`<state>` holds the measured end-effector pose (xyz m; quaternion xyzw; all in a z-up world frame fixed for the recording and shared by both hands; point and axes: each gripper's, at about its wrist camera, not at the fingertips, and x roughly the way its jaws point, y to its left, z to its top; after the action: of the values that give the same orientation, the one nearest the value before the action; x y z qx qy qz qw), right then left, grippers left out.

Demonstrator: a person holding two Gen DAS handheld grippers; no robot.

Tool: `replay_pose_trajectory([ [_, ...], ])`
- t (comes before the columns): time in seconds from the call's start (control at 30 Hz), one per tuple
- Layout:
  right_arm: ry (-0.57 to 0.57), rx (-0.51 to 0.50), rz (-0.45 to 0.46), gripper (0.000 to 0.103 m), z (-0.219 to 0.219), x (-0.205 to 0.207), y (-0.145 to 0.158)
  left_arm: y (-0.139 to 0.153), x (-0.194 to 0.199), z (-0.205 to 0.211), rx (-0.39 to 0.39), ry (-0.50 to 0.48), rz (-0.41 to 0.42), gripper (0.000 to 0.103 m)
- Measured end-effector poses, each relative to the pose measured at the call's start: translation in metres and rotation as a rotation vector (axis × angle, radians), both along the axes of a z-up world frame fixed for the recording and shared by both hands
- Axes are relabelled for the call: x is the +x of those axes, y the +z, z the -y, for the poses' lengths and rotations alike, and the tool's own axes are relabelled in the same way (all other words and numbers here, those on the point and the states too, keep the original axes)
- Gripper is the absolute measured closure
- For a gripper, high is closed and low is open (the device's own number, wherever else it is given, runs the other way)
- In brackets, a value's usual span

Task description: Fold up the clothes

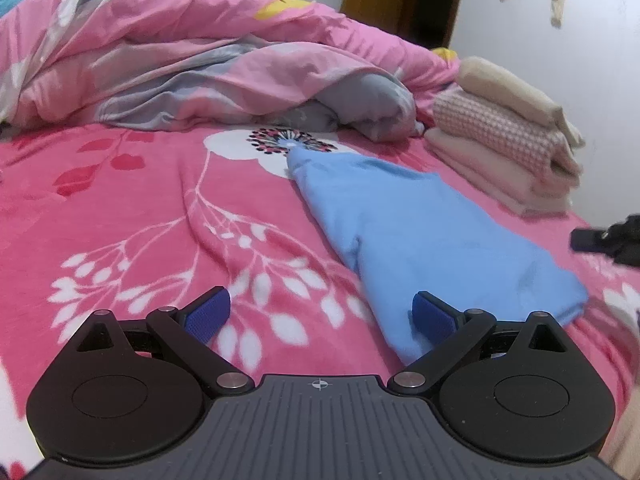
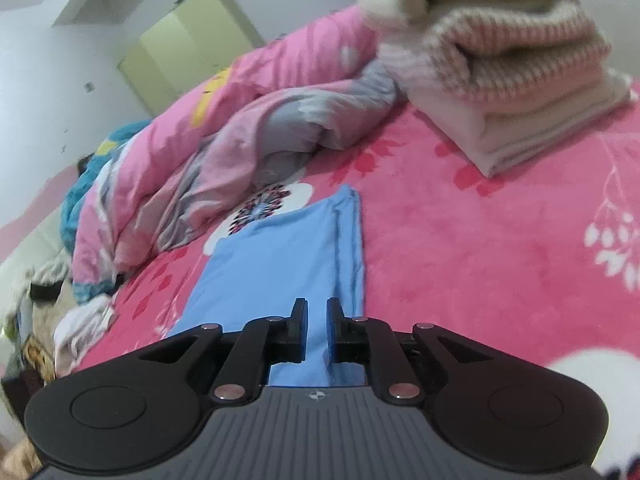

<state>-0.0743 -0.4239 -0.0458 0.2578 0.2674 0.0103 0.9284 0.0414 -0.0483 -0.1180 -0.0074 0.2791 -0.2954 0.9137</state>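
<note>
A light blue cotton garment [image 1: 420,232], folded into a long narrow strip, lies flat on the bed's pink fleece blanket with white leaf print [image 1: 160,208], one end resting on the blanket's white flower motif. It lies just below the rumpled pink and grey quilt [image 1: 200,60] heaped along the far side, probably pushed back there to clear room for folding.

The left gripper [image 1: 320,312] hangs low over the blanket with its blue-padded jaws spread wide and released; nothing is between them, and the right-hand pad sits at the near edge of the blue strip, seemingly ready to take that edge.

The right gripper [image 2: 317,330] points along the strip's length with its jaws drawn nearly together. Blue cloth shows in the slim gap between the pads, but the fabric appears to lie flat beneath them, not pinched, so the gripper reads as clenched and empty.

A stack of folded clothes, cream and pink-checked knit [image 2: 500,72], sits at the bed's corner, well apart from the blue strip; it looks like the pile for finished pieces, and the blue garment likely needs one more fold before joining it.

No basket, box or other container is visible.
</note>
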Motion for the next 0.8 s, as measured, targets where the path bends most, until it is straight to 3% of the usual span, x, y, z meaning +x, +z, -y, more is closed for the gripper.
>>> replay_pose_trajectory([
  [0.13, 0.132, -0.126, 0.009, 0.091, -0.042, -0.009, 0.007, -0.003, -0.011, -0.003, 0.027, -0.003, 0.017, 0.004],
  [0.23, 0.224, -0.319, 0.002, 0.083, -0.084, -0.012, 0.007, -0.005, -0.01, -0.007, 0.009, -0.001, 0.011, 0.004],
  [0.33, 0.271, -0.495, -0.004, 0.082, -0.116, -0.015, 0.005, -0.006, -0.009, -0.009, -0.003, -0.004, 0.007, 0.005],
  [0.5, 0.18, -0.516, -0.026, 0.082, -0.107, -0.036, 0.006, -0.006, -0.011, -0.011, -0.005, -0.002, 0.011, 0.005],
  [0.6, 0.14, -0.589, -0.048, 0.082, -0.102, -0.041, 0.005, -0.005, -0.011, -0.012, -0.012, 0.005, 0.012, 0.005],
  [0.7, 0.133, -0.646, -0.054, 0.082, -0.104, -0.041, 0.004, 0.003, -0.021, -0.013, 0.011, 0.022, 0.066, 0.005],
  [0.8, 0.112, -0.616, -0.037, 0.082, -0.102, -0.04, 0.002, 0.015, -0.039, -0.007, 0.066, -0.032, 0.201, 0.004],
])
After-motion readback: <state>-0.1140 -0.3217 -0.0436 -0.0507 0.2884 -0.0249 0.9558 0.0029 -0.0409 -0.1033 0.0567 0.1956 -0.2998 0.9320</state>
